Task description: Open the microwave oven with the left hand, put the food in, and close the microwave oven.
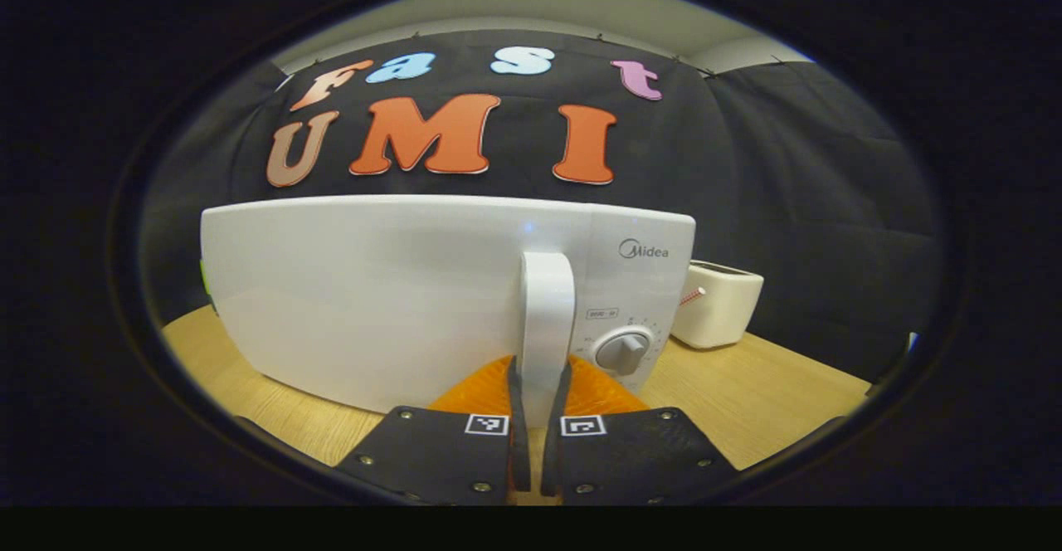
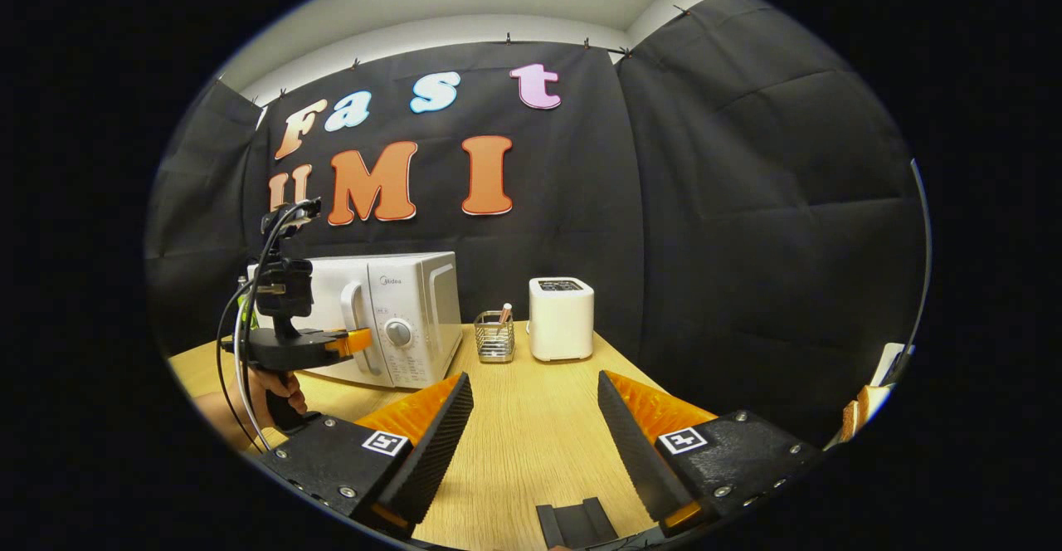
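Left claw (image 1: 539, 385) is clamped on the microwave (image 1: 373, 302) door handle (image 1: 548, 319), one finger each side (door looks closed). Dial (image 1: 622, 352) sits just right of it, white toaster (image 1: 718, 302) behind on the wooden worktop (image 1: 763, 402).

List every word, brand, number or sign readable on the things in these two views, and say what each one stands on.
"Midea": brand name on the microwave oven, at the top of its control panel, above the dial.
Small badge under the brand: too small to read.
Markings around the dial: too small to read.
Square coded markers on the left gripper and right gripper: patterns, no text.
Toaster: no legible text.
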The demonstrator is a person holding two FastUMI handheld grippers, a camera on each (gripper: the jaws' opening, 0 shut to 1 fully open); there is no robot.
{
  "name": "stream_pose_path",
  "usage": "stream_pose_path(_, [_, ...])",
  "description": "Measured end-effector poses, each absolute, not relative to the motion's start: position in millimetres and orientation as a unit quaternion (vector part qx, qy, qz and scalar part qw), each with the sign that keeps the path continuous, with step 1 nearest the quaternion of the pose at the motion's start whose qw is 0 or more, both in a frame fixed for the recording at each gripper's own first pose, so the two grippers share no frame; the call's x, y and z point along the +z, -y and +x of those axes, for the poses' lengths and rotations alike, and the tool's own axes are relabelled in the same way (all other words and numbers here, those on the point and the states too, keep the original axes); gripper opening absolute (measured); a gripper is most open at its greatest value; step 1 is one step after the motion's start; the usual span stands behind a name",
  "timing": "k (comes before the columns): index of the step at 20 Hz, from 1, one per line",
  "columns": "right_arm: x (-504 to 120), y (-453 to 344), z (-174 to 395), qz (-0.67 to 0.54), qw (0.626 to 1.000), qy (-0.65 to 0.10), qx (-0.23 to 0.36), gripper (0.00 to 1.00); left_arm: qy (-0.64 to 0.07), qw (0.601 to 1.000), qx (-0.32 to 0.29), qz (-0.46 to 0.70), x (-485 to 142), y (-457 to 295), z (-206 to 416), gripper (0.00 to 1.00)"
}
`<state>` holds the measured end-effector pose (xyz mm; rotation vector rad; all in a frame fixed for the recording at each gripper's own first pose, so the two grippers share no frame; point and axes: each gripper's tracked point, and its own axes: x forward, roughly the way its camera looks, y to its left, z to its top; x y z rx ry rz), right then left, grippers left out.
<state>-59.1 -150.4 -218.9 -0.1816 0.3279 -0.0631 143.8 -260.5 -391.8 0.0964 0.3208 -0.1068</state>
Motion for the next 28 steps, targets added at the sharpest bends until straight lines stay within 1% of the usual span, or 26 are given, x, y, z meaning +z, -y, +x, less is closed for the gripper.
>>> stream_pose_path(1, [-221,151,-60,-0.089,0.982,-0.166,-0.032,0.94,-0.155,0.986,-0.051,0.046,-391,259,139,0.05])
stream_pose_path(2, [-223,152,-60,-0.088,0.981,-0.168,-0.032,0.94,-0.145,0.987,-0.051,0.049,-386,259,132,0.07])
stream_pose_path(3, [-225,153,-60,-0.087,0.981,-0.170,-0.033,0.94,-0.135,0.988,-0.055,0.058,-385,259,126,0.07])
stream_pose_path(4, [-228,153,-58,-0.084,0.981,-0.173,-0.033,0.94,-0.136,0.987,-0.057,0.059,-384,259,120,0.10])
stream_pose_path(5, [-232,153,-58,-0.081,0.980,-0.178,-0.033,0.94,-0.136,0.987,-0.062,0.056,-383,257,115,0.05])
stream_pose_path(6, [-235,151,-58,-0.076,0.980,-0.183,-0.031,0.94,-0.142,0.986,-0.065,0.052,-383,255,107,0.07])
stream_pose_path(7, [-238,150,-58,-0.073,0.979,-0.187,-0.031,0.94,-0.142,0.986,-0.069,0.054,-380,254,99,0.07])
stream_pose_path(14, [-257,129,-63,-0.051,0.977,-0.208,-0.013,0.93,-0.130,0.984,-0.107,0.057,-363,231,29,0.07])
stream_pose_path(18, [-283,113,-66,-0.048,0.969,-0.242,-0.007,0.93,-0.136,0.979,-0.134,0.074,-353,208,-9,0.08])
stream_pose_path(19, [-287,109,-68,-0.044,0.967,-0.250,-0.004,0.93,-0.136,0.978,-0.139,0.074,-348,201,-18,0.10])
stream_pose_path(20, [-287,107,-67,-0.039,0.967,-0.251,-0.005,0.93,-0.137,0.977,-0.142,0.075,-346,195,-26,0.08])
stream_pose_path(21, [-287,105,-67,-0.034,0.967,-0.251,-0.006,0.92,-0.136,0.978,-0.142,0.076,-342,187,-35,0.10])
stream_pose_path(23, [-288,105,-69,-0.026,0.966,-0.258,-0.011,0.89,-0.132,0.978,-0.140,0.081,-336,171,-49,0.08])
stream_pose_path(28, [-275,95,-75,0.010,0.968,-0.249,-0.010,0.89,-0.118,0.982,-0.120,0.086,-321,124,-82,0.08])
